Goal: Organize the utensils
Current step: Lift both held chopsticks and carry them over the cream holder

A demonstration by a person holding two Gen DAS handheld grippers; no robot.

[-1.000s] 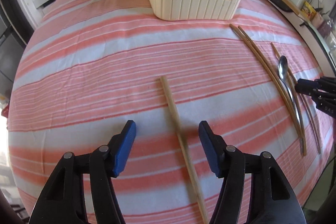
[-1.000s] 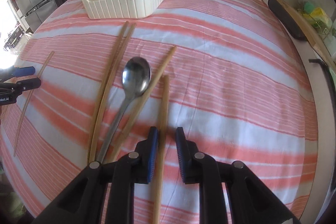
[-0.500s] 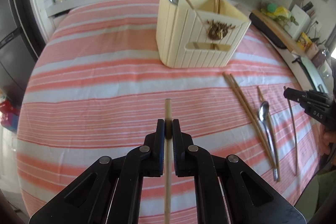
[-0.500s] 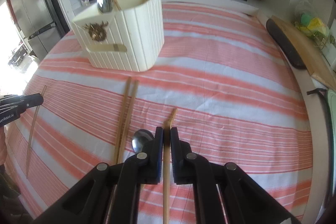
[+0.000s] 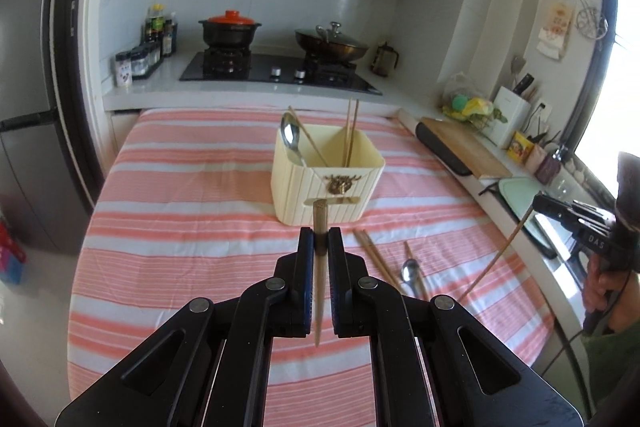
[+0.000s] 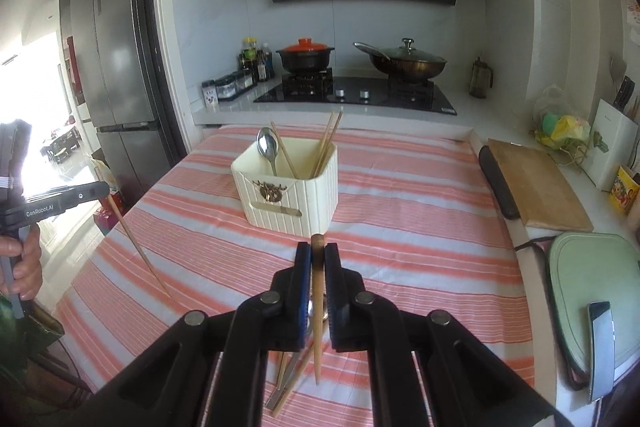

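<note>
Left gripper was clamped on a chopstick, held above the striped counter before the holder. Right gripper likewise gripped a chopstick; spoon lay on the counter.

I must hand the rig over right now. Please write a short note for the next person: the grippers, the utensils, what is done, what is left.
Left gripper: shut on a light chopstick, lifted off the striped cloth.
Right gripper: shut on a darker chopstick, also lifted.
Holder: already has a spoon and some chopsticks.
Left to do: put in both held chopsticks, then the chopstick pair, the second spoon and the stick beside it.
</note>
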